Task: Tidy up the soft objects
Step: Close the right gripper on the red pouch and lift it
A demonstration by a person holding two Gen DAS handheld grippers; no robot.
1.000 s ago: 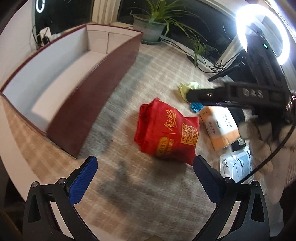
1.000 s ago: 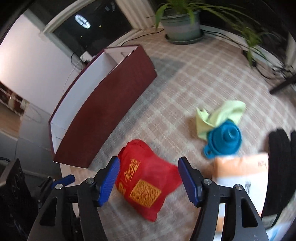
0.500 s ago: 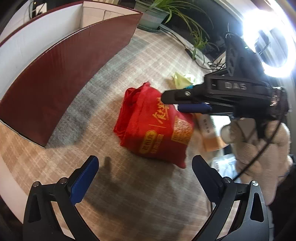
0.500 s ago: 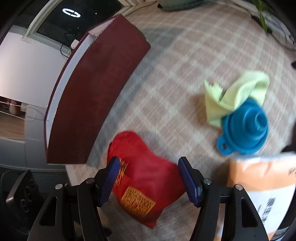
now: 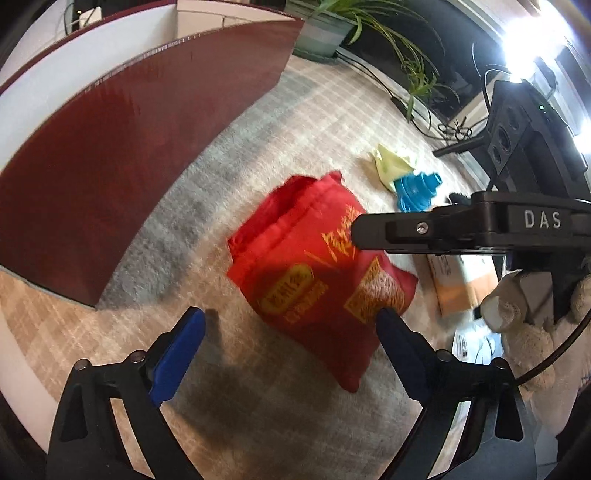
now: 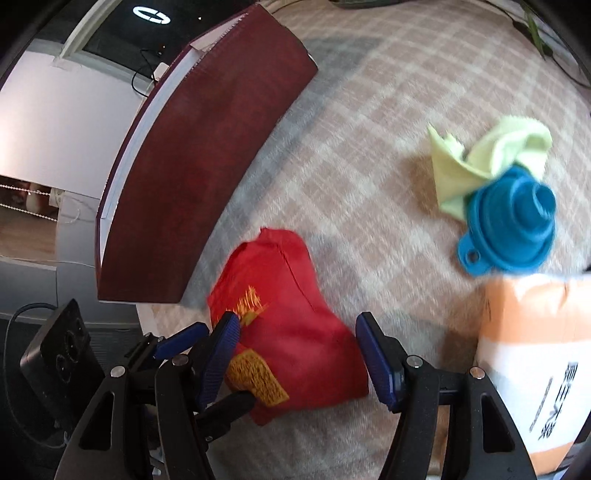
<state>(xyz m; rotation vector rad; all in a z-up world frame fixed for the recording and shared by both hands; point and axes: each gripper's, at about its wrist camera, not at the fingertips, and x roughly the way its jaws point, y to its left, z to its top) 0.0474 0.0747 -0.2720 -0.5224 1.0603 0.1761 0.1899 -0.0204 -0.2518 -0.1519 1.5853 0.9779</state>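
A red cloth bag [image 5: 317, 273] with yellow print lies on the checked carpet; it also shows in the right wrist view [image 6: 284, 325]. My left gripper [image 5: 288, 347] is open, its blue pads straddling the bag's near end just above it. My right gripper [image 6: 297, 354] is open, its pads on either side of the bag. The right gripper's arm [image 5: 461, 229] crosses over the bag from the right. A long maroon box [image 5: 122, 155] with a white inside stands to the left, also seen in the right wrist view [image 6: 192, 166].
A light green cloth [image 6: 476, 162] lies under a blue folding funnel [image 6: 513, 232] to the right. An orange and white packet [image 6: 535, 354] lies near it. A potted plant [image 5: 325, 29], cables and a ring light [image 5: 524, 55] stand at the back.
Both grippers have come down and closer to the red bag, which now lies between the pads of each. The box has slid toward the left edge of both views.
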